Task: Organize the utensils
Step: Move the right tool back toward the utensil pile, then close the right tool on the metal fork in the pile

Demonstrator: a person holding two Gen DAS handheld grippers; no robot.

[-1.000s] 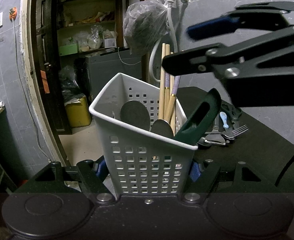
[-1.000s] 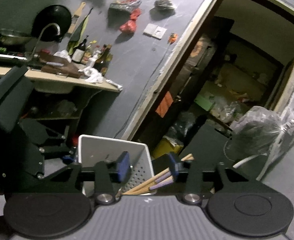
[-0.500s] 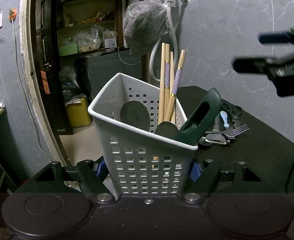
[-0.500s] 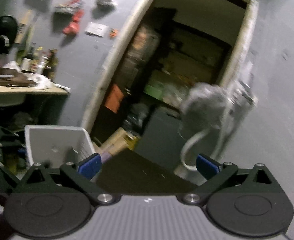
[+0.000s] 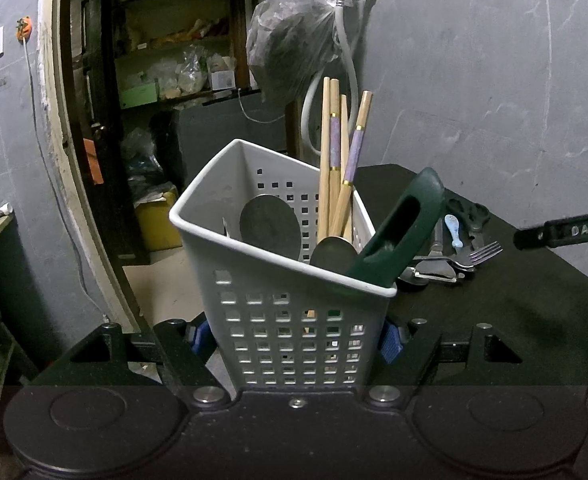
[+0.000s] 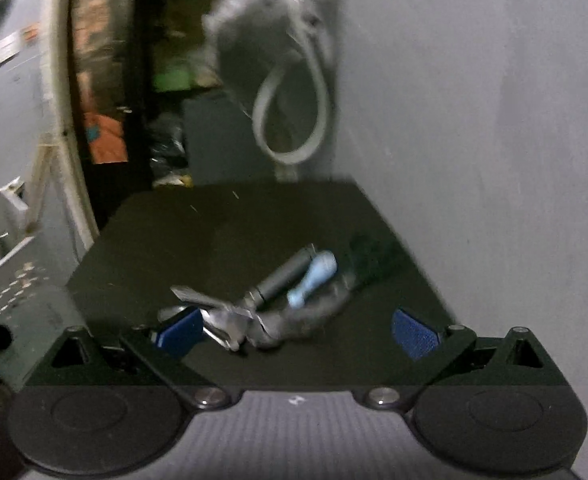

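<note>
My left gripper [image 5: 294, 336] is shut on the lower walls of a white perforated basket [image 5: 294, 320], which tilts slightly. Wooden chopsticks [image 5: 336, 160], two steel spoons [image 5: 269, 226] and a dark green handled utensil [image 5: 402, 228] stand in it. Loose utensils [image 5: 454, 256] lie behind it on the black table [image 5: 514, 312]: a fork, a light blue spoon, scissors. My right gripper [image 6: 296, 334] is open and empty, low over that pile [image 6: 277, 300], which is blurred. One of its fingers [image 5: 566, 232] shows at the right edge of the left wrist view.
A grey wall [image 5: 494, 80] runs behind the table, with a tap, a white hose [image 6: 289, 120] and a hanging plastic bag [image 5: 289, 52]. To the left, a doorway [image 5: 153, 100] opens into a cluttered storeroom. The floor drops off beyond the table's left edge.
My right gripper let go of the chopsticks over the basket, opened wide, rolled, and swung right and down to face the pile on the table. The left gripper and basket stayed put.
</note>
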